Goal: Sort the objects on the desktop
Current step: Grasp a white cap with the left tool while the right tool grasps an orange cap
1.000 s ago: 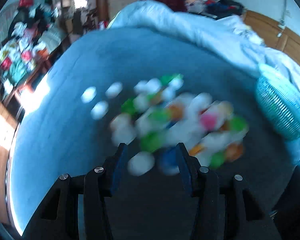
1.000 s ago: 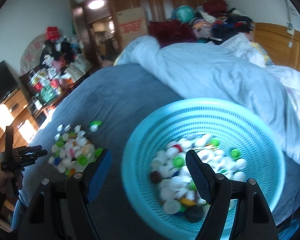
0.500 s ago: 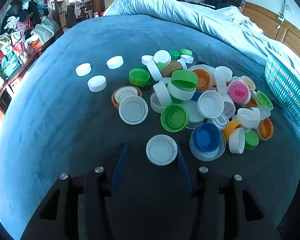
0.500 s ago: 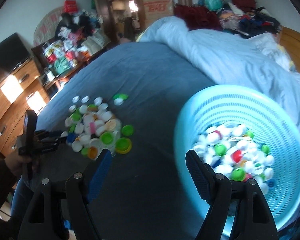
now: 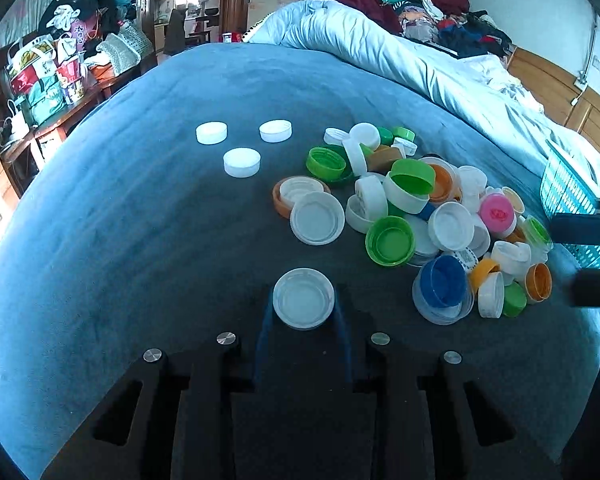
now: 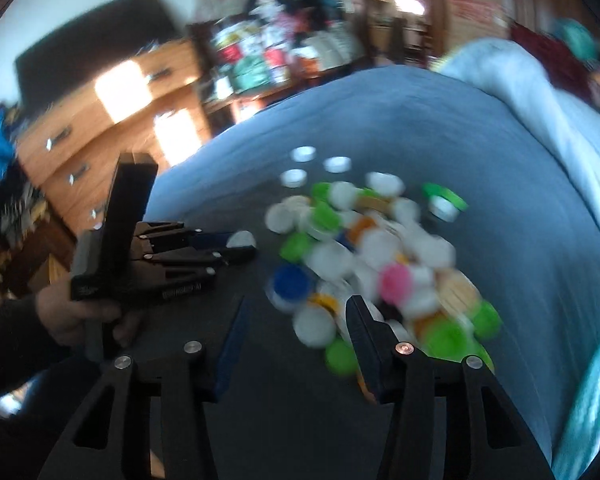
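Note:
A pile of bottle caps [image 5: 420, 216], white, green, orange, blue and pink, lies on a blue bed cover [image 5: 140, 220]. Three white caps [image 5: 242, 162] lie apart to the left. My left gripper [image 5: 303, 300] is closed around a white cap [image 5: 303, 298] lying open side up at the near edge of the pile. The right wrist view shows that left gripper [image 6: 240, 246] on the white cap [image 6: 242, 239]. My right gripper [image 6: 296, 312] is open and empty, low over the near side of the blurred pile [image 6: 372, 256].
A turquoise mesh basket [image 5: 572, 196] stands at the right edge of the bed; its rim shows in the right wrist view [image 6: 592, 392]. A rumpled pale quilt [image 5: 400, 60] lies behind. Cluttered shelves [image 5: 52, 68] and a wooden dresser [image 6: 112, 120] stand to the left.
My left gripper has come down to the pile and closed on a white cap. My right gripper has swung left from over the basket to the pile.

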